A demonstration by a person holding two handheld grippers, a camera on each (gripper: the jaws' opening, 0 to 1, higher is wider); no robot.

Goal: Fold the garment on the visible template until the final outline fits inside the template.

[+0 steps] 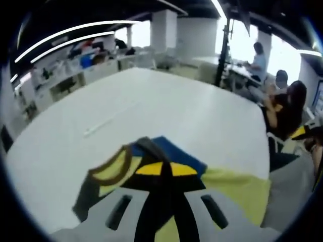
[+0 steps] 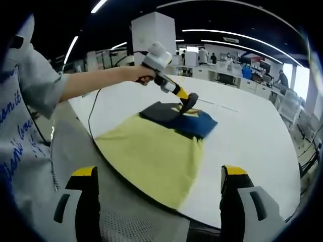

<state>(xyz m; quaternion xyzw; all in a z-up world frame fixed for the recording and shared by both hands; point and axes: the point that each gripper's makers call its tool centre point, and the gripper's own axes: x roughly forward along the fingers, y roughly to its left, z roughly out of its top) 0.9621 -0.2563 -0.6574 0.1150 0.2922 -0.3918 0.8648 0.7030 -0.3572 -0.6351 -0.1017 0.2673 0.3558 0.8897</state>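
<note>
A yellow garment (image 2: 151,154) with a dark collar (image 1: 113,169) and a dark upper part lies at the near edge of the white table (image 2: 252,136). A blue panel (image 2: 199,125) shows at its far end; whether it is the garment or a sheet beneath, I cannot tell. In the right gripper view a hand holds my left gripper (image 2: 187,105) down on the dark fabric. My left gripper (image 1: 165,169) has its yellow-tipped jaws together, shut on fabric by the collar. My right gripper (image 2: 159,176) stands open, wide apart, short of the garment's yellow hem.
A thin white strip (image 1: 103,125) lies on the table (image 1: 151,106) beyond the garment. A black cable (image 2: 91,116) runs from the person's arm (image 2: 96,80) down over the table edge. People sit at desks (image 1: 285,108) to the right; a black pole (image 1: 222,50) stands behind.
</note>
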